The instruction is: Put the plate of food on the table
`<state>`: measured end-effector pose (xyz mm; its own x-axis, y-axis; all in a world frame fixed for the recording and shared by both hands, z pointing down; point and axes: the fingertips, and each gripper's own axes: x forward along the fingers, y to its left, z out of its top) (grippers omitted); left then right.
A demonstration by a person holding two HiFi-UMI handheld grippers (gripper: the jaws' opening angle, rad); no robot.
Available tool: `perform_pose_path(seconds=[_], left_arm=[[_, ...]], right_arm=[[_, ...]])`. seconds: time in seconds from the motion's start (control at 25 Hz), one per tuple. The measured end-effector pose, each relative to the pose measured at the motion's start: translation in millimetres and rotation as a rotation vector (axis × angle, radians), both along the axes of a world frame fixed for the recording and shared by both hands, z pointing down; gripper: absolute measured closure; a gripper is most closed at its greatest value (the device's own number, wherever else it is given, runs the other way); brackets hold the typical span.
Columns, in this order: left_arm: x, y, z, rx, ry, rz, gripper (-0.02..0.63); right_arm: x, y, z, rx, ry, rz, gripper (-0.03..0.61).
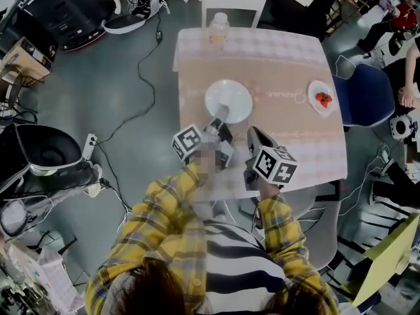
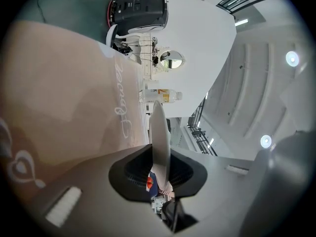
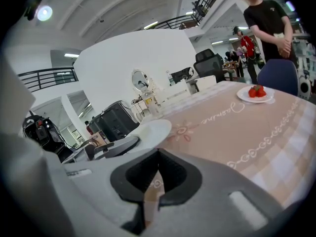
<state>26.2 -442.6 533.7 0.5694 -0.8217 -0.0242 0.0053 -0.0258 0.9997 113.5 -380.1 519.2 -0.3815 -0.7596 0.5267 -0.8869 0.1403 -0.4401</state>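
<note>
Left gripper (image 1: 220, 118) pinches white plate (image 1: 231, 97) by its rim; table (image 1: 289, 136) beneath.

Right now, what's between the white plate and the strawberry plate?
Only bare tablecloth with cursive lettering separates white plate and strawberry plate, per the head view.
</note>
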Motion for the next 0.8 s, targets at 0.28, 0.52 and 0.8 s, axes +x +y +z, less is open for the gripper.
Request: perform_pose_path(seconds=[0.28, 0.52, 0.8], left_arm=[[1.3, -29.5, 16.4, -0.031, -0.014, -0.005, 0.577], [-1.3, -52.1, 27.0, -0.064, -0.013, -0.026, 0.577], [0.1, -67.4, 33.3, -0.124, 0.000, -0.025, 0.577]], right_arm=[[-2.0, -20.5, 6.8, -0.010, 0.011, 0.002, 0.581], [-5.4, -27.0, 11.6, -0.023, -0.004, 0.012, 0.581], [-8.2, -37.0, 19.1, -0.033, 0.000, 0.011, 0.581]])
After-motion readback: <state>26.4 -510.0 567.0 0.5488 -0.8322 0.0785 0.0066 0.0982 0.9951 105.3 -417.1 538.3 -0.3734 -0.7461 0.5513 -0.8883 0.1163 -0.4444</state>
